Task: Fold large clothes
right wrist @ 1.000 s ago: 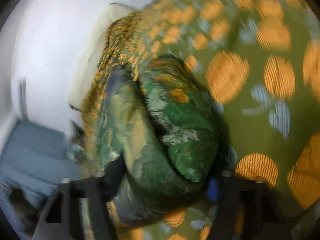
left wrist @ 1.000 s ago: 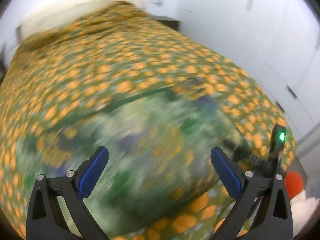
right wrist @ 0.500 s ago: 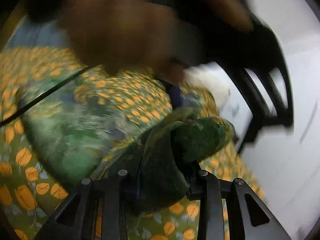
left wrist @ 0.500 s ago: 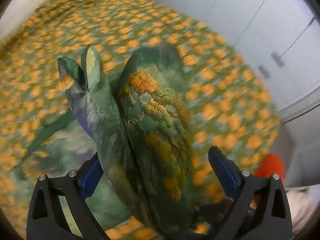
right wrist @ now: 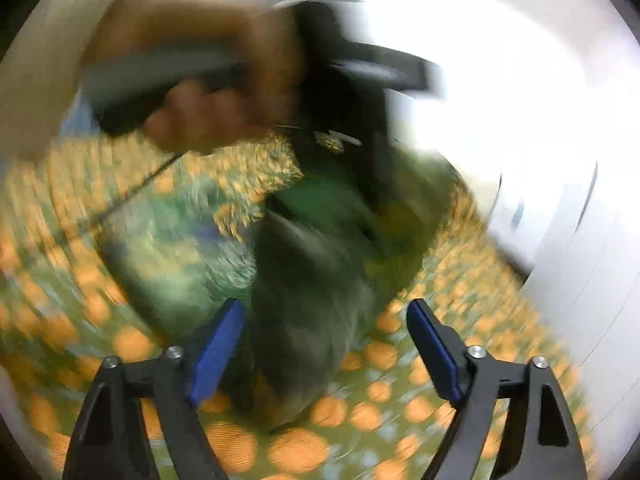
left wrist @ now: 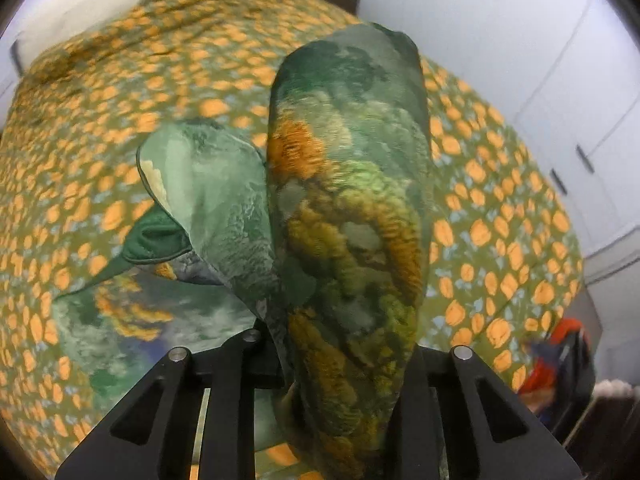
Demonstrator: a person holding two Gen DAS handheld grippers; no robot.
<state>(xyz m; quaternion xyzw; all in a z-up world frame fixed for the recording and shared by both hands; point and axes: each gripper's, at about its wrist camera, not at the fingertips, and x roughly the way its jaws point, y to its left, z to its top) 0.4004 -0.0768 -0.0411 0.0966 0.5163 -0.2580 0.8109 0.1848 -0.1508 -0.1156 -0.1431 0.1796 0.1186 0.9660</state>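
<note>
Garment (left wrist: 348, 216), green with orange-yellow print, bunched and standing up between the fingers of the left tongs (left wrist: 340, 364); the rest trails down to the left of them onto the bedspread (left wrist: 100, 128). Left tongs pressed together on a thick fold of the cloth. Half a second ago the same tongs stood spread, cloth loose between the blue pads; a second ago they were spread over the flat garment. So the left grip is new.

Right tongs (right wrist: 320, 344): fingers spread, blue pads (right wrist: 218, 344) clear of the fabric, dark green cloth lying just ahead between them. Half a second ago these tongs were closed on a wad of it. So the garment has passed from right to left. This view is heavily smeared; cloth edges unreadable. The person's hand (right wrist: 200, 120) and the other tool's dark body are ahead and above.

Judgement: hand-over done, right tongs free to take a second corner or edge. Fold itself not yet formed; cloth is a lump, needs spreading first.

Beyond: bedspread in orange dots, white cupboards (left wrist: 560, 80) to the right.
</note>
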